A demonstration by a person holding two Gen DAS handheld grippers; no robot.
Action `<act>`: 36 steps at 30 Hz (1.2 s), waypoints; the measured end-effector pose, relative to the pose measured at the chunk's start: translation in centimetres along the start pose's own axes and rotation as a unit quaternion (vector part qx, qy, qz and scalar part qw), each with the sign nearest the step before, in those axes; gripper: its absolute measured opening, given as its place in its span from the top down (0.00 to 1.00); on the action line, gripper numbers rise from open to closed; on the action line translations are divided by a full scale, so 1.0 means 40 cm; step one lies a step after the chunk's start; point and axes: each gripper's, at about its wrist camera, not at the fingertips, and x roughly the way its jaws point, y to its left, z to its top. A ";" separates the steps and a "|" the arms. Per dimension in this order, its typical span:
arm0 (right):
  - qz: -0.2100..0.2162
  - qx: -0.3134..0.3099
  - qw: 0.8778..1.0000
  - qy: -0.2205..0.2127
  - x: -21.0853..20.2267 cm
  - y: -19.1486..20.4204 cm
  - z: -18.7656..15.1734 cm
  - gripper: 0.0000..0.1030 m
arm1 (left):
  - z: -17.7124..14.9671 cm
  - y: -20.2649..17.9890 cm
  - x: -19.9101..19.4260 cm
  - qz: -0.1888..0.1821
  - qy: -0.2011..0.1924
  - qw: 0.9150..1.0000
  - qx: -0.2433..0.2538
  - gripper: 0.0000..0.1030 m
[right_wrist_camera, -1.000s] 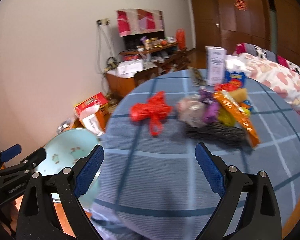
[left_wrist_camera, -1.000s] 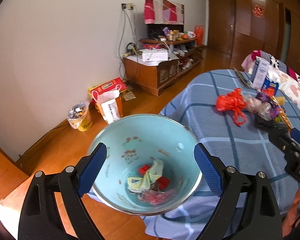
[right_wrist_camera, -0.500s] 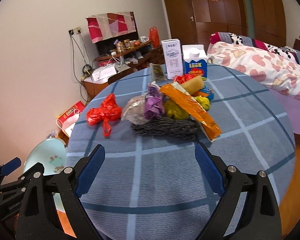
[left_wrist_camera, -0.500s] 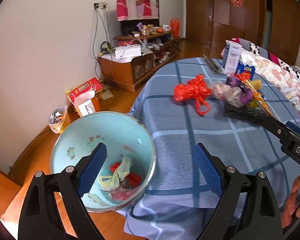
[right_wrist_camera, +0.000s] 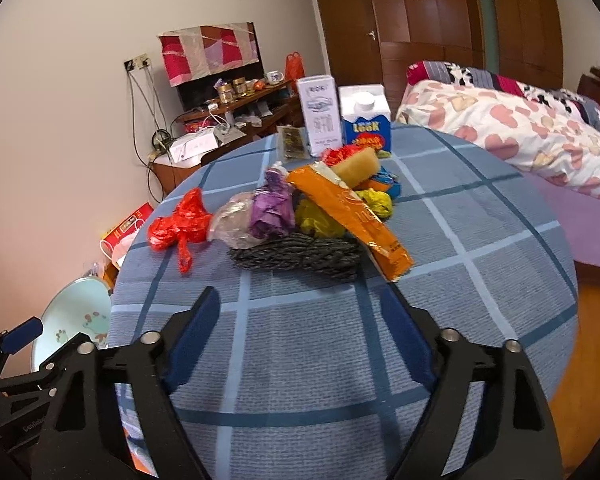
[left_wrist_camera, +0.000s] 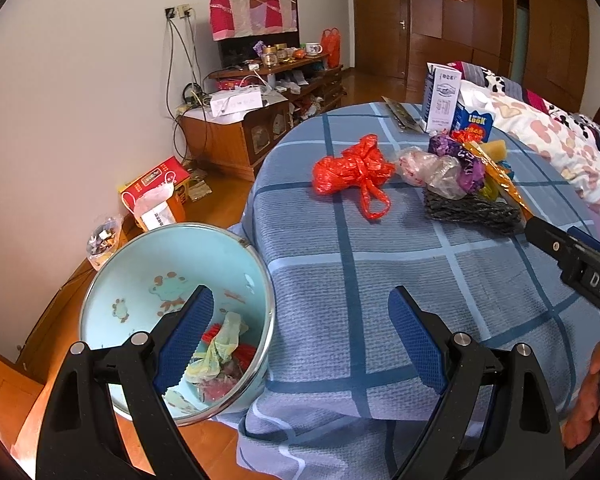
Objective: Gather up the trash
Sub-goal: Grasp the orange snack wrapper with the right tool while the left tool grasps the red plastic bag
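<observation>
Both views have swung away from the bin (left_wrist_camera: pixel 172 308) and toward the pile of trash (right_wrist_camera: pixel 308 220) on the worktop (right_wrist_camera: pixel 480 300). A second ago the bin filled the space between the fingers of the left hand-held gripper (left_wrist_camera: pixel 300 340); now it sits at the lower left of that gripper, on the floor, touching the edge of the cloth, with some wrappers already in it. The left hand-held gripper is wide apart and holds nothing.

The right hand-held gripper (right_wrist_camera: pixel 304 340) now faces the pile directly. Its jaws are closing, but nothing is between them, only bare cloth. Ahead of it lie the black bundle (right_wrist_camera: pixel 296 258), the orange packet (right_wrist_camera: pixel 352 216) and, to the left, the red plastic bag (right_wrist_camera: pixel 180 226).

I judge that one drop into the bin is finished and the next pick is starting, with most of the trash still to collect.
</observation>
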 end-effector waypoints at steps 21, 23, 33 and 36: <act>0.034 0.015 0.997 0.066 0.193 -0.146 0.135 0.39 | 0.156 -0.057 0.142 -0.024 -0.019 0.999 0.033 0.16; 0.048 0.008 0.995 0.082 0.217 -0.135 0.134 0.40 | 0.178 -0.059 0.159 -0.025 -0.023 0.999 0.033 0.16; 0.068 0.032 0.993 0.086 0.199 -0.168 0.129 0.84 | 0.256 -0.095 0.289 -0.023 -0.022 0.997 0.068 0.16; 0.064 0.030 0.996 0.055 0.148 -0.169 0.132 0.88 | 0.258 -0.109 0.325 -0.027 -0.010 0.997 0.068 0.18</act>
